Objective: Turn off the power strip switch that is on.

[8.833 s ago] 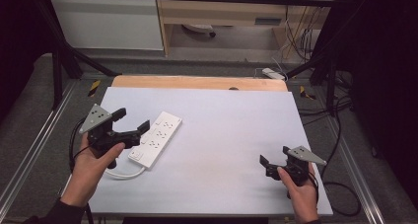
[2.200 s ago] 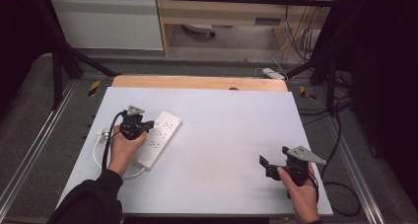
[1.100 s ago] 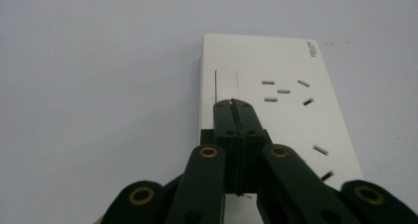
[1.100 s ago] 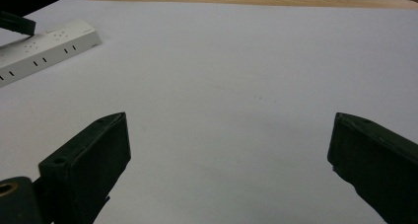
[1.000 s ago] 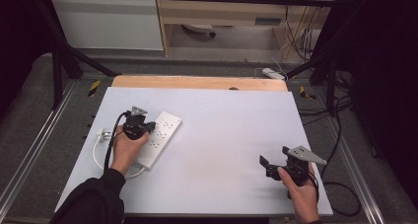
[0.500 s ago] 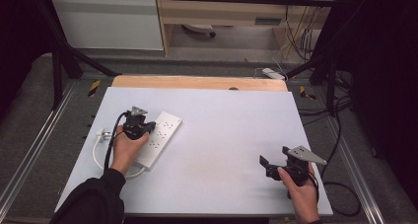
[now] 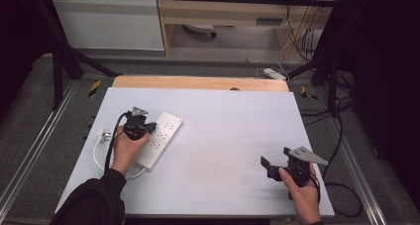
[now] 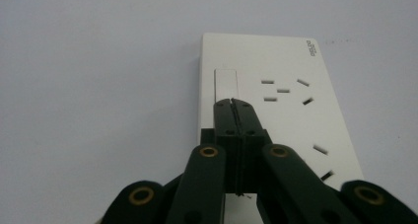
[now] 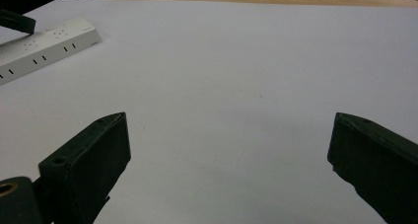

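A white power strip (image 7: pixel 159 140) lies on the left part of the white table, its cord looping off toward the left edge. My left gripper (image 7: pixel 137 125) sits over the strip's near half with its jaws shut. In the left gripper view the closed tips (image 8: pixel 233 104) rest at the strip's long rocker switch (image 8: pixel 226 85), with socket slots to the right. My right gripper (image 7: pixel 270 166) is held at the table's near right, jaws open and nothing between them. The right gripper view has the strip (image 9: pixel 39 49) far off at the upper left.
The strip's white cord (image 7: pixel 99 153) and plug (image 7: pixel 104 135) lie by the table's left edge. A wooden board edge (image 7: pixel 198 83) runs along the far side. Cables and a second power strip (image 7: pixel 274 74) lie on the floor beyond. The table's middle is bare.
Over the last second nothing visibly moved. Much earlier, my left gripper stood open left of the strip; it has since come over the strip and shut.
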Demonstrator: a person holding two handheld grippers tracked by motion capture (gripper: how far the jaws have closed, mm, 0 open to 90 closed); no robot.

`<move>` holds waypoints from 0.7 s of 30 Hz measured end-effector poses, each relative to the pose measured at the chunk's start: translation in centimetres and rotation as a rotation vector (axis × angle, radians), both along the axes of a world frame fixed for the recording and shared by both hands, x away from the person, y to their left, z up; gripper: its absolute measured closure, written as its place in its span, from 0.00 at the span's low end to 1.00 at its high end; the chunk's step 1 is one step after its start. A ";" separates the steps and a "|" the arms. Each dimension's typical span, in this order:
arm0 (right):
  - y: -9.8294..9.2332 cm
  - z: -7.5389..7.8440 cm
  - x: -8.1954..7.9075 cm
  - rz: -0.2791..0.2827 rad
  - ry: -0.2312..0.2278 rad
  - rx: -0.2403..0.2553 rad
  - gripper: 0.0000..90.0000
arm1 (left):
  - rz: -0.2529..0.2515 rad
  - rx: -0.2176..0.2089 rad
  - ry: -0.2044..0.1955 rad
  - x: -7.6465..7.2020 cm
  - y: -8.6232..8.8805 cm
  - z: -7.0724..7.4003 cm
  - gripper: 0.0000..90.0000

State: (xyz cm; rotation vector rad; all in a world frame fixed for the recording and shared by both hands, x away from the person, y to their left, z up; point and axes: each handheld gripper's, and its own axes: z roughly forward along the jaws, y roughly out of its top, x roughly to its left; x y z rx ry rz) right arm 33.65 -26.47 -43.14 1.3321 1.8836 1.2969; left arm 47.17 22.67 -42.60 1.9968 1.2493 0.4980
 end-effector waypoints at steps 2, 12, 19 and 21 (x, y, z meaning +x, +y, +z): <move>0.0 0.0 0.0 0.000 0.000 -0.001 0.03 | 0.000 0.000 0.003 0.0 0.0 0.0 1.00; 0.0 0.0 0.0 -0.001 0.005 0.002 0.03 | -0.002 0.010 0.008 0.0 -0.3 -0.1 1.00; 0.0 0.0 0.0 -0.002 0.005 0.005 0.03 | -0.005 0.016 0.014 0.2 -0.4 0.0 1.00; -0.1 0.0 0.0 -0.003 0.004 0.006 0.03 | -0.003 0.011 0.003 0.2 -0.4 0.1 1.00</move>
